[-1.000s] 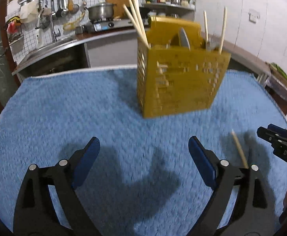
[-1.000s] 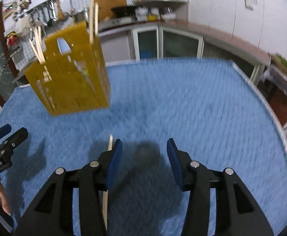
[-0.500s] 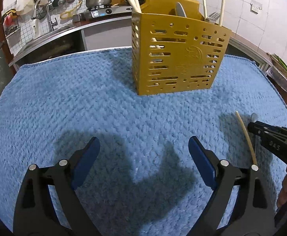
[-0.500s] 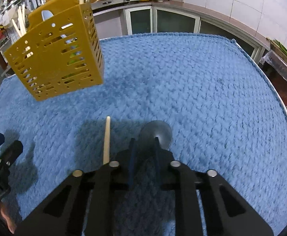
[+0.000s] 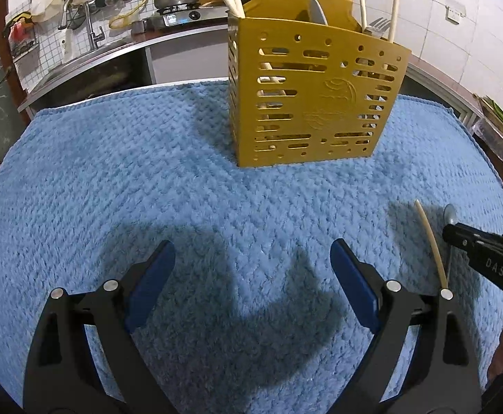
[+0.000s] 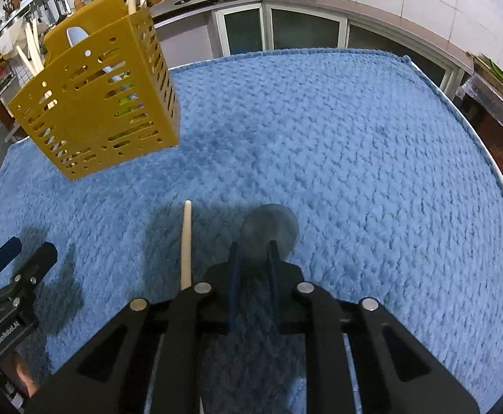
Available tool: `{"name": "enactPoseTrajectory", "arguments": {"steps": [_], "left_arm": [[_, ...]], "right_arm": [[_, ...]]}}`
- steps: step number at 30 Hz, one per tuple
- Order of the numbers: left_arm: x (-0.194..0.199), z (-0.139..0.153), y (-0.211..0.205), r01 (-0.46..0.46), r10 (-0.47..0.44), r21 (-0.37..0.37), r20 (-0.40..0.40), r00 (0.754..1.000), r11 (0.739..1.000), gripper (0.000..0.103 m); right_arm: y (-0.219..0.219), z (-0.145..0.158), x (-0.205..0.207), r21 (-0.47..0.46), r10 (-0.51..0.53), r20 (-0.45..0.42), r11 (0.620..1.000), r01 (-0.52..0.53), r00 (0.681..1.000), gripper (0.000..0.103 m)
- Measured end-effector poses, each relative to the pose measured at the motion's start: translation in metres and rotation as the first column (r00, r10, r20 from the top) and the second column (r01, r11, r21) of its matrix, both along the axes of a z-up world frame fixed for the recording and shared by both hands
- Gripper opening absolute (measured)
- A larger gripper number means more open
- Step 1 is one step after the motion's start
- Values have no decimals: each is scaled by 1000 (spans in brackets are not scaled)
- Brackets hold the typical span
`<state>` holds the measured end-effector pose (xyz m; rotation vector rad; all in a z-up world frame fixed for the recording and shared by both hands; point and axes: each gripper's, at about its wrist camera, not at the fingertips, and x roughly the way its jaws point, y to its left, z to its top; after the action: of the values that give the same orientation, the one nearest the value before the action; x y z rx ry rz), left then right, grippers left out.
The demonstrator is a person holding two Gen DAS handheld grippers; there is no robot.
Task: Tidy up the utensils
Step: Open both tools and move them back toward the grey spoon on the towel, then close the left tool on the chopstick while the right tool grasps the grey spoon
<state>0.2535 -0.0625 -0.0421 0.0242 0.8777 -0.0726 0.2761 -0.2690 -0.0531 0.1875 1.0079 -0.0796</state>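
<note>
On the blue towel (image 6: 355,145), my right gripper (image 6: 254,250) pinches a spoon (image 6: 270,226) beside a chopstick (image 6: 186,241), while my left gripper (image 5: 253,258) hangs wide open.

Each black hand-held gripper (image 5: 253,276) has blue-padded fingers (image 5: 151,277), silver screws and white lettering on its side.

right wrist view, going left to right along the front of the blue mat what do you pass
left gripper → loose chopstick lying on the blue mat → right gripper, jaws nearly together on the metal spoon, whose bowl shows just past the fingertips.
</note>
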Motion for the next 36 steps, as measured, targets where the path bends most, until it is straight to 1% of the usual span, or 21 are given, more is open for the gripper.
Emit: {"name": "enactPoseTrajectory", "arguments": {"steps": [2, 8, 9, 10, 12, 14, 16, 18, 19, 20, 22, 25, 27, 33, 36], "left_arm": [[0, -1, 0, 1, -1, 6, 4, 1000, 1000, 89], [-2, 0, -2, 11, -12, 21, 19, 1000, 1000, 89], [-3, 1, -2, 12, -12, 15, 22, 1000, 1000, 89], [-3, 1, -3, 13, -13, 10, 22, 1000, 1000, 89], [-3, 2, -4, 17, -16, -4, 21, 1000, 1000, 89], [-5, 1, -5, 24, -24, -5, 17, 1000, 1000, 89], [-5, 1, -6, 26, -26, 3, 17, 1000, 1000, 89], [-4, 0, -6, 21, -22, 10, 10, 1000, 1000, 89], [-4, 0, -6, 18, -19, 8, 4, 1000, 1000, 89], [-5, 0, -6, 15, -15, 3, 0, 1000, 1000, 89], [-6, 2, -7, 15, -15, -4, -1, 1000, 1000, 89], [-8, 5, -14, 18, -18, -6, 1, 1000, 1000, 89], [-7, 5, -22, 25, -25, -21, -14, 1000, 999, 89], [-6, 0, -54, 49, -54, -64, -68, 996, 997, 89], [-5, -4, -74, 60, -65, -64, -79, 995, 996, 89]], "right_arm": [[0, 1, -1, 8, -25, -3, 1000, 25, 1000, 17], [-2, 5, -7, 47, -48, 0, 998, 48, 999, 17], [-3, 4, -8, 60, -48, -8, 997, 48, 999, 18], [-4, 1, -8, 65, -50, -17, 997, 51, 999, 24], [-5, -1, -8, 61, -63, -16, 996, 64, 998, 29], [-6, -5, -5, 76, -73, -21, 994, 74, 997, 30], [-4, -5, -1, 72, -75, -15, 995, 76, 997, 32], [-2, -5, 4, 48, -63, -7, 997, 64, 998, 28], [-1, -6, 6, 37, -54, -4, 998, 54, 999, 23], [-1, -6, 9, 23, -42, -4, 999, 42, 999, 20], [-5, -6, 12, 21, -17, -2, 1000, 17, 1000, 10], [-15, -4, 11, 13, 16, -3, 1000, -16, 1000, 8], [-24, -3, 9, -4, 28, -2, 1000, -28, 1000, 6], [-60, -5, -4, 8, 18, -1, 1000, -18, 1000, 6], [-79, -7, -10, 15, 2, 5, 1000, -2, 1000, 6]]}}
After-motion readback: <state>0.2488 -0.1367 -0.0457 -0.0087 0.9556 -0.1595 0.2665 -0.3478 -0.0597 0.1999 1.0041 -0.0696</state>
